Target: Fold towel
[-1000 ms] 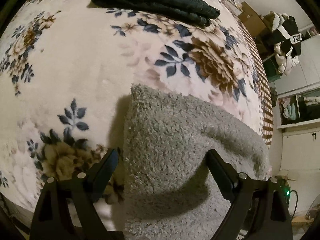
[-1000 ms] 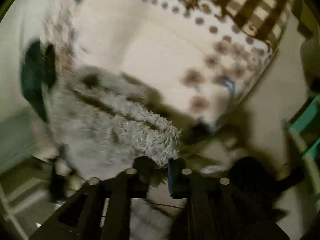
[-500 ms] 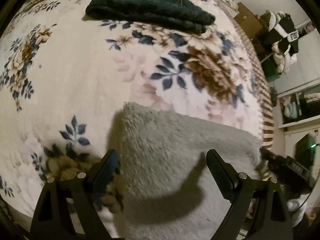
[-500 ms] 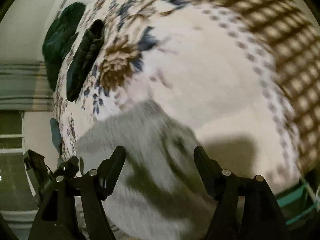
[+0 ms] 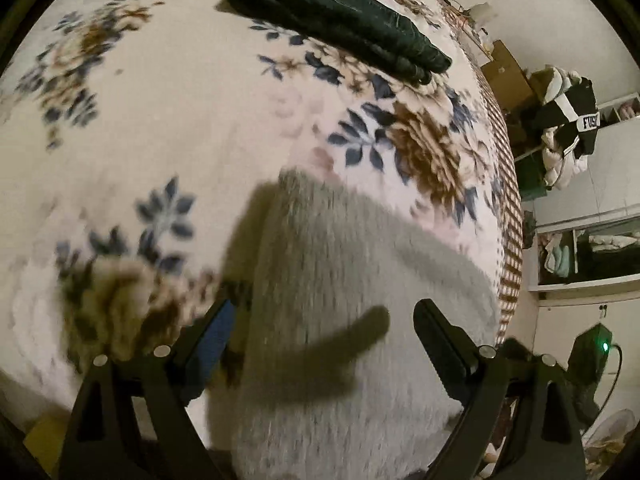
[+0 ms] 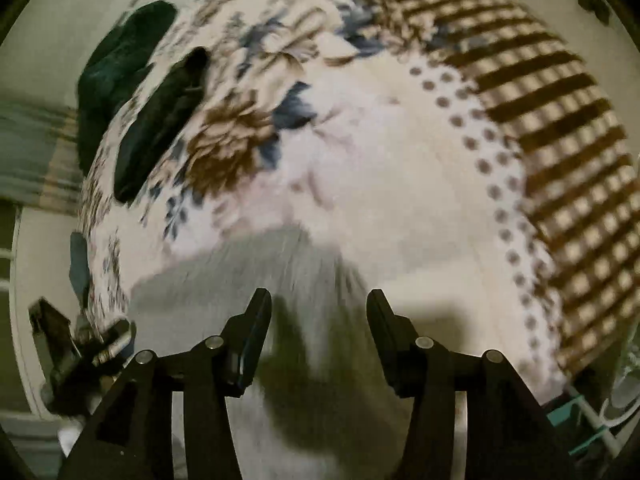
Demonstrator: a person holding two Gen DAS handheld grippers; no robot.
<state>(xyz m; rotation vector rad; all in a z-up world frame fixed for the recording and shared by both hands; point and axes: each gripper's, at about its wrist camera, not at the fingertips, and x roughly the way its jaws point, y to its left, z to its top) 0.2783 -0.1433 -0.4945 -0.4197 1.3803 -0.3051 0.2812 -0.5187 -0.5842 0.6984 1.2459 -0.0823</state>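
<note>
A fluffy grey towel (image 5: pixel 352 280) lies folded near the front edge of a bed covered by a floral blanket (image 5: pixel 160 92). My left gripper (image 5: pixel 324 320) hovers over the towel's near part with its jaws wide apart, touching nothing. In the right wrist view the same grey towel (image 6: pixel 256 268) lies below my right gripper (image 6: pixel 320 304). Its jaws are closing but stand apart, with only air between them above the towel. The other gripper (image 6: pixel 80 344) shows at the lower left of that view.
A folded dark green cloth (image 5: pixel 340 16) lies at the far side of the blanket; it appears as the dark green cloth (image 6: pixel 160 128) in the right view. The blanket's checked border (image 6: pixel 560 128) hangs over the bed's right edge. Shelves and clothes (image 5: pixel 568 128) stand to the right.
The right gripper let go of the towel's fluffy edge, rose and rolled, and its jaws now stand apart. The left gripper shifted slightly over the towel, still wide apart.
</note>
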